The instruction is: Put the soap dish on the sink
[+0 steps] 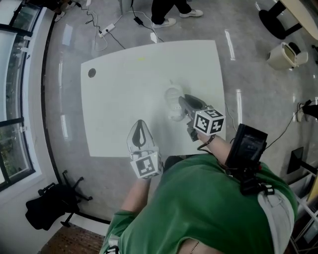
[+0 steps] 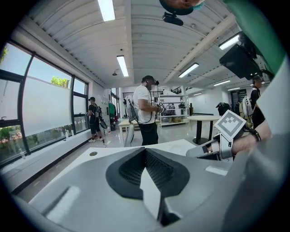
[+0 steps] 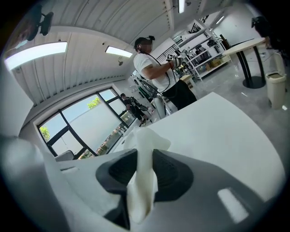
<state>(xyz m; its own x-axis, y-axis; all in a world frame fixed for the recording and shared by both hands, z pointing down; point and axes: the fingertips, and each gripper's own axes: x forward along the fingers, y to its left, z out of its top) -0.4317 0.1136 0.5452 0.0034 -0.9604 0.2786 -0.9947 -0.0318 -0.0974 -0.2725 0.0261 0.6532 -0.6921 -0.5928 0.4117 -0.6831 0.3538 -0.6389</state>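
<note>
Plain white tabletop (image 1: 124,89) in a big open office. My right claw (image 1: 183,100) is clamped on the soap dish (image 3: 144,167); left claw (image 1: 140,123) is just pinched closed.

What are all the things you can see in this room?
table: one, white, in the middle
hole: one, dark, table's far left corner
soap dish: one, white, over the table, pinched in the right jaws
bin: one, cream, on the floor at far right
chair: one, black, on the floor at near left
cables: several, black and white, on the floor beyond the table
bystander: one, dark trousers, beyond the table
shirt: one, green, on the person
left gripper: one, grey, by the table's near edge, jaws shut, empty
right gripper: one, grey, over the table, jaws shut on the soap dish
</note>
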